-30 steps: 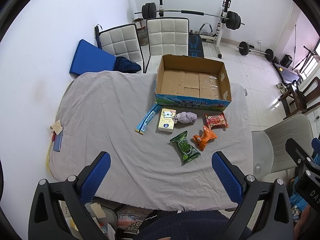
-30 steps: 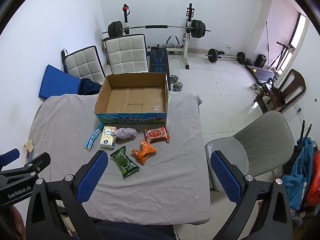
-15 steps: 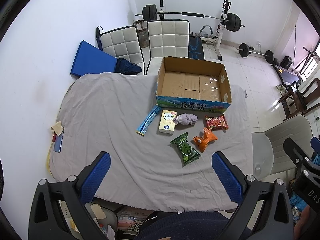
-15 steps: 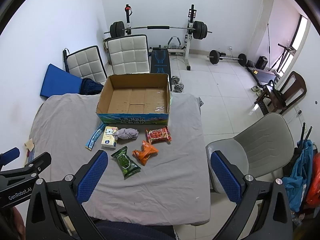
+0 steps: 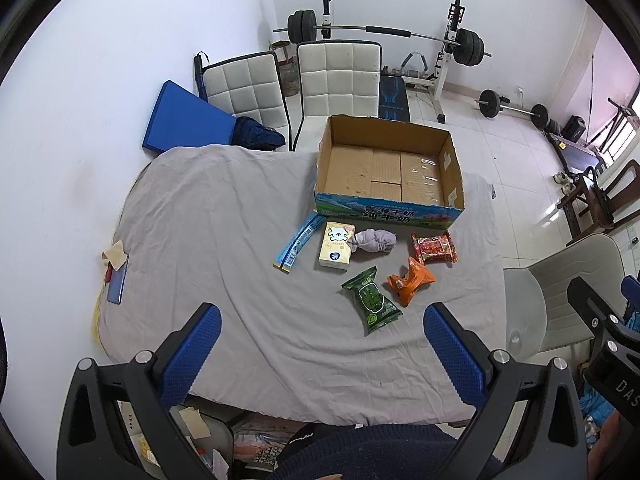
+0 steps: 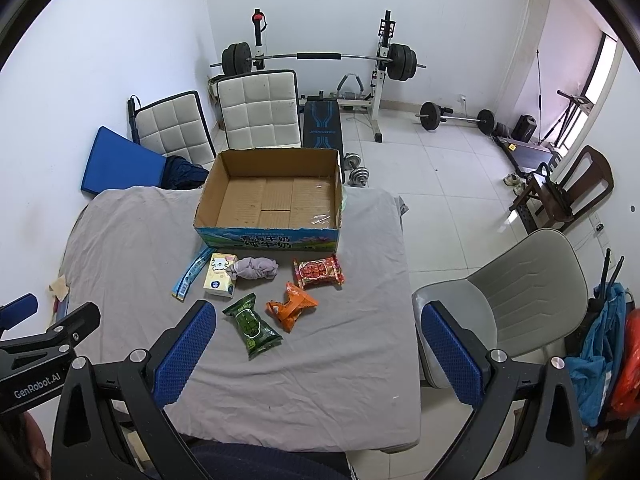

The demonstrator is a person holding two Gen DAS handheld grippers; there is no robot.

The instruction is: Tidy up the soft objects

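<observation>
Bright, even daylight enters from the window (image 6: 600, 80) at far right, tinting the adjoining wall pink. The floor tiles (image 6: 504, 224) beside the wooden chair (image 6: 568, 188) show glare. Shadows are soft. Both fisheye views are sharp centrally, with strong barrel distortion and black vignetting at the edges.

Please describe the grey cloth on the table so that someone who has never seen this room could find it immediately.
Find the open cardboard box on the grey-covered table. Just in front of its printed front wall lies a row of small items; the cloth bundle is in the middle, touching the pale yellow tissue pack, with the red snack packet on its other side. It alone is crumpled fabric, not printed packaging.
</observation>
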